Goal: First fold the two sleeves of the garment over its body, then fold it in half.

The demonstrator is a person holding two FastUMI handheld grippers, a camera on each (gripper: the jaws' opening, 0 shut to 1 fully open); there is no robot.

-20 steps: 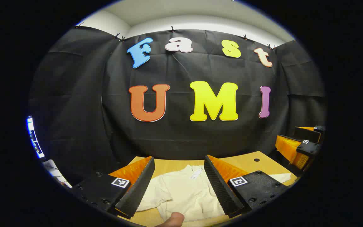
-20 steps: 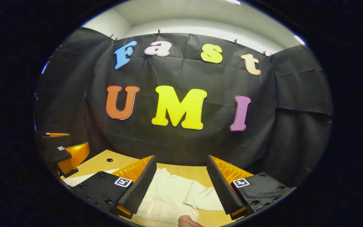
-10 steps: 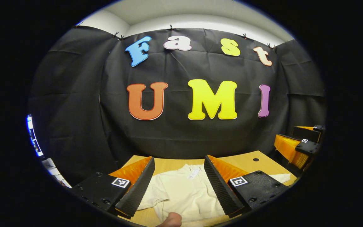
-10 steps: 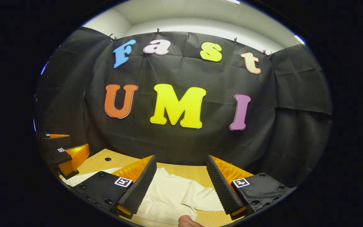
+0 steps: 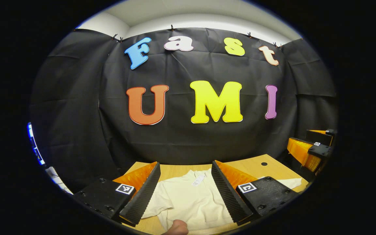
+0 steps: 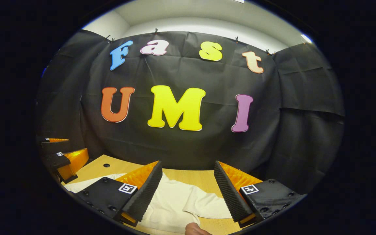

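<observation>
A: Where is the garment (image 5: 188, 202)?

B: It lies flat on the wooden table (image 5: 256, 168), cream-coloured, close in front of both tools. In the left gripper view its collar end, with a small white tag (image 5: 198, 180), points toward the black cloth wall (image 5: 77, 114), and one short sleeve (image 5: 157, 204) spreads out to the side, unfolded.

A: And the left gripper (image 5: 184, 189)?

B: It hangs above the cloth with its jaws spread wide, nothing between them. The shirt's body shows through the gap. A fingertip (image 5: 176, 227) of the person holding it peeks in at the bottom edge.

A: The right gripper (image 6: 188, 189)?

B: Also wide apart and holding nothing, poised over the garment (image 6: 171, 205). In the right gripper view the other short sleeve (image 6: 206, 205) lies out on the table (image 6: 191, 176) between its fingers, not yet folded over the body. A bit of a finger (image 6: 194, 230) shows at the bottom there too.

A: Can each see the other?

B: Yes. The left gripper view catches the right gripper (image 5: 312, 150) far off at its right edge; the right gripper view catches the left gripper (image 6: 60, 155) at its left edge. Both appear held above the table's corners.

A: Any containers?

B: I can make out none. The table has a small dark round hole (image 5: 264, 164) near its far corner, seen also from the other side (image 6: 106, 165).
</observation>
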